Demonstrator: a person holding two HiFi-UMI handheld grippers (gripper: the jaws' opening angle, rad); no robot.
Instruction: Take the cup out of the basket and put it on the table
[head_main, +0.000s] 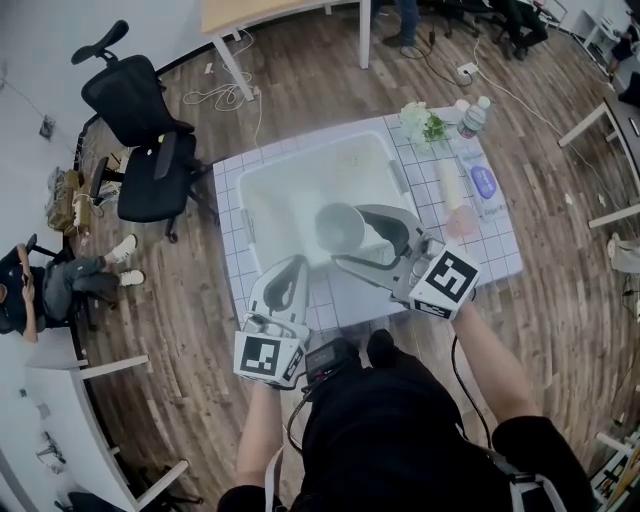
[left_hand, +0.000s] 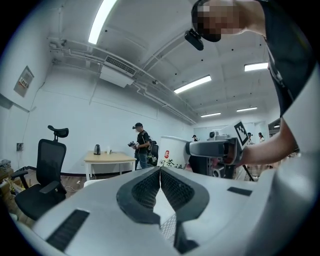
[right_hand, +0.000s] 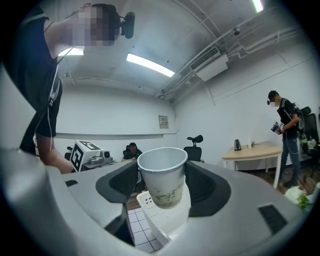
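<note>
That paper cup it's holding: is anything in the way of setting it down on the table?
Only the basket itself. The cup, gripped by the right gripper, hangs over it and seems already above its rim. The bare strip of table in front of the basket looks free.
</note>
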